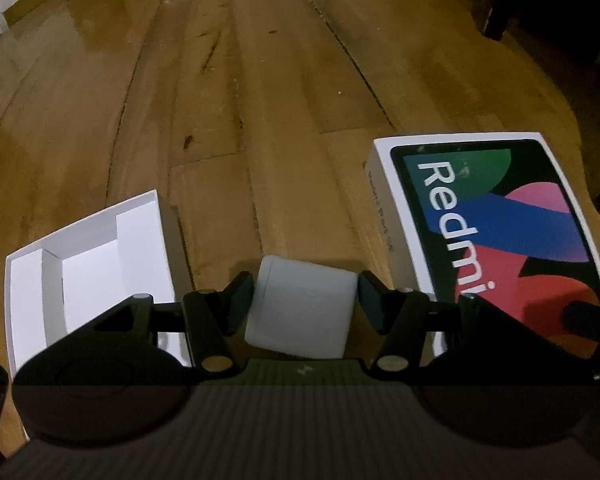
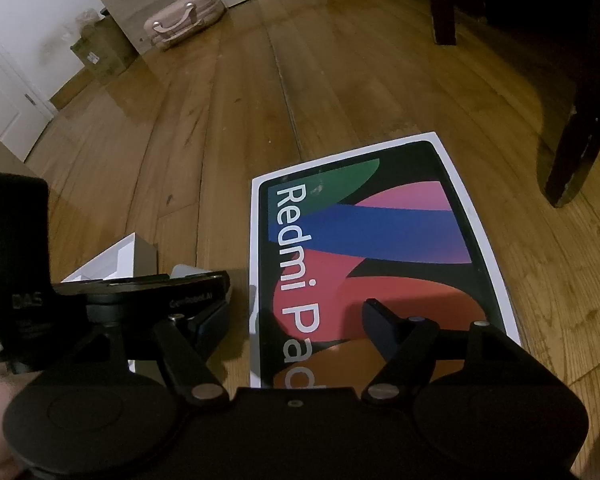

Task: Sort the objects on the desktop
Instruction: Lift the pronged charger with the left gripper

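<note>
The left gripper [image 1: 305, 294] is clamping a pale grey, rounded-corner block [image 1: 300, 312] between both pads, off the wooden plank floor [image 1: 260, 100]; its long axis is running forward along the fingers, tilting slightly left. To its left an open white cardboard tray with partitioned compartments [image 1: 88, 264] is lying, holding nothing visible. The right gripper [image 2: 296, 320] is hovering wide open, empty, over the white Redmi Pad box lid with multicoloured print [image 2: 380, 240], lettering running away from the camera.
</note>
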`<state>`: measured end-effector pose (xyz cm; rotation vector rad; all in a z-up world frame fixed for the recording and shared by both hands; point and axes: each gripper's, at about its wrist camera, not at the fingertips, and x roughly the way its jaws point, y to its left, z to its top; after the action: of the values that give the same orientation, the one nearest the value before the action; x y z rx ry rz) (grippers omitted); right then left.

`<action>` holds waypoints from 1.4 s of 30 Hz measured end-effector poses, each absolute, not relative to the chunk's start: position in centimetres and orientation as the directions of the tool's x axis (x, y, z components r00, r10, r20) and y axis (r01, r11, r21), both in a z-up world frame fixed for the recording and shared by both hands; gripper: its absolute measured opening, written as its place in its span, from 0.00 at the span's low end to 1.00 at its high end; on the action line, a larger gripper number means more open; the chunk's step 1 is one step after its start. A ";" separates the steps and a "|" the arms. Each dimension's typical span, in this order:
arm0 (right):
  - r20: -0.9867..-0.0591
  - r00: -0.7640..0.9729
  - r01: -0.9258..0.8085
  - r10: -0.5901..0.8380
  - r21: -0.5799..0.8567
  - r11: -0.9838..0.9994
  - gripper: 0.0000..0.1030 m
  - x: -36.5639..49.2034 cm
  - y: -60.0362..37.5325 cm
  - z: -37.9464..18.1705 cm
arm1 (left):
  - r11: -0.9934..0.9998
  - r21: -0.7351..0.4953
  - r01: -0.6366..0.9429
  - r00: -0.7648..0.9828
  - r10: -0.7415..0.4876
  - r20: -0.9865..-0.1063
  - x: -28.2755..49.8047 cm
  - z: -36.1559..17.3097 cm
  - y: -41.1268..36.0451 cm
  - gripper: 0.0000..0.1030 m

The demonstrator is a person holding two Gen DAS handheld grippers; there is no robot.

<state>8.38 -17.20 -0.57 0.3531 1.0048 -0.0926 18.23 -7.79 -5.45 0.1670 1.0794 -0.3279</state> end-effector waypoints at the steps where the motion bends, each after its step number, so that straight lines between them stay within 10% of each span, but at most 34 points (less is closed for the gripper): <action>1: -0.840 0.535 0.240 0.085 0.248 0.939 0.76 8.4 -17.2 -0.7 | 0.940 -0.023 0.340 0.431 -0.178 -0.884 18.1 -5.4 -7.7 0.54; 42: -0.875 0.483 0.344 0.019 0.210 0.915 0.76 8.0 -18.6 -1.6 | 0.935 -0.056 0.351 0.425 -0.213 -0.880 16.7 -4.2 -6.8 0.52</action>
<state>8.03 -18.64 -1.62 0.3842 1.0543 -0.2036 16.69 -6.82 -4.22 0.1436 1.0762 -0.3538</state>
